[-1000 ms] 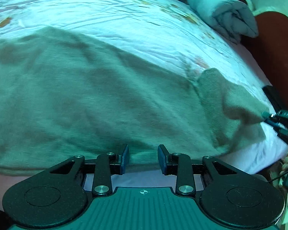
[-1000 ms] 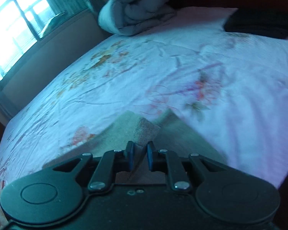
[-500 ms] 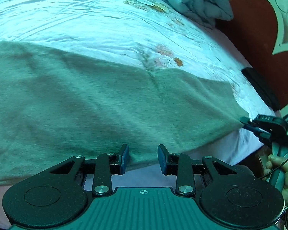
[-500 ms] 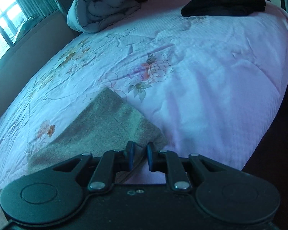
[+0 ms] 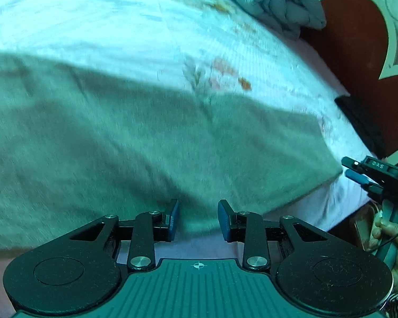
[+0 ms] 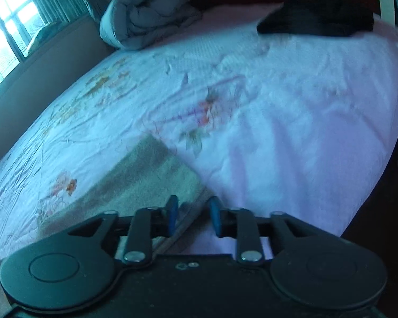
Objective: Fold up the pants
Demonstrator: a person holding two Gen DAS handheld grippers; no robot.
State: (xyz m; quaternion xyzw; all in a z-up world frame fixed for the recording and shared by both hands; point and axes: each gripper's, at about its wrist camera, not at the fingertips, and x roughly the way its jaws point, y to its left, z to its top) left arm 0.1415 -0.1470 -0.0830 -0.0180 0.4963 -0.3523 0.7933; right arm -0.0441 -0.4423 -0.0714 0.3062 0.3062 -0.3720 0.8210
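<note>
Lying flat along the near edge of the floral white bedsheet [image 5: 119,26], the grey-green fleece pants [image 5: 146,137] are released — left gripper [image 5: 198,218] and right gripper [image 6: 192,216] both gape. Each hem corner should be pinched squarely before folding — creases avoided.

Left tool [image 5: 198,218]: fingers parted, nothing between them. Right tool [image 6: 191,216]: fingers parted, gap clear; bare hand [image 5: 392,241] grips its handle.

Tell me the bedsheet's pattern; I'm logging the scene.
Pale pink bedsheet with a floral print, clearest in the right wrist view.
</note>
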